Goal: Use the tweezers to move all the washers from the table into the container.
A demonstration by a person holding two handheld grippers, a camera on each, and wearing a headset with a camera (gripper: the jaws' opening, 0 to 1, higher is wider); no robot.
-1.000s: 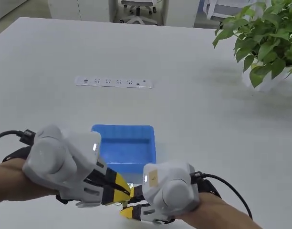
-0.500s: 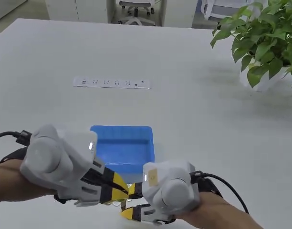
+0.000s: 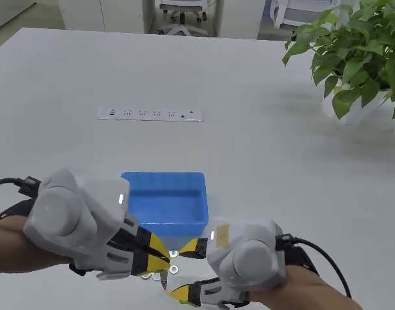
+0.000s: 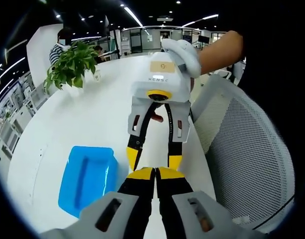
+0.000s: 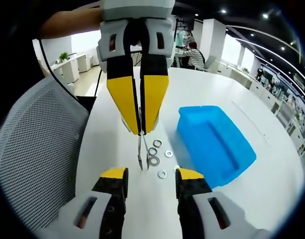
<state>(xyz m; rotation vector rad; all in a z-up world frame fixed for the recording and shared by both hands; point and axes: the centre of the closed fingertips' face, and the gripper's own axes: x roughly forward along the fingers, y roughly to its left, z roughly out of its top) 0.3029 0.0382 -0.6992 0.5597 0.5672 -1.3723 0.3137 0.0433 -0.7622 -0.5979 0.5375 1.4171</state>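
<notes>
My left gripper (image 3: 160,261) is shut on thin metal tweezers (image 5: 141,149), whose tips point down among several silver washers (image 5: 153,161) on the white table. In the head view the tweezers' tips (image 3: 164,279) hang just beside a washer (image 3: 173,269). My right gripper (image 3: 188,271) faces the left gripper from the right, open, its yellow jaws spread on either side of the tweezers without touching them. The blue container (image 3: 165,175) stands just behind the washers, and I cannot see anything inside it (image 5: 217,139). From its own view the left gripper (image 4: 155,172) has its jaws pressed together.
A white power strip (image 3: 150,114) lies farther back on the table. A potted green plant (image 3: 359,51) stands at the far right. A grey mesh chair (image 5: 38,149) sits beside the table's near edge, close to both grippers.
My right gripper has drawn back to the right, away from the left gripper's jaws, and its own jaws now stand apart. The left gripper has stayed where it was.
</notes>
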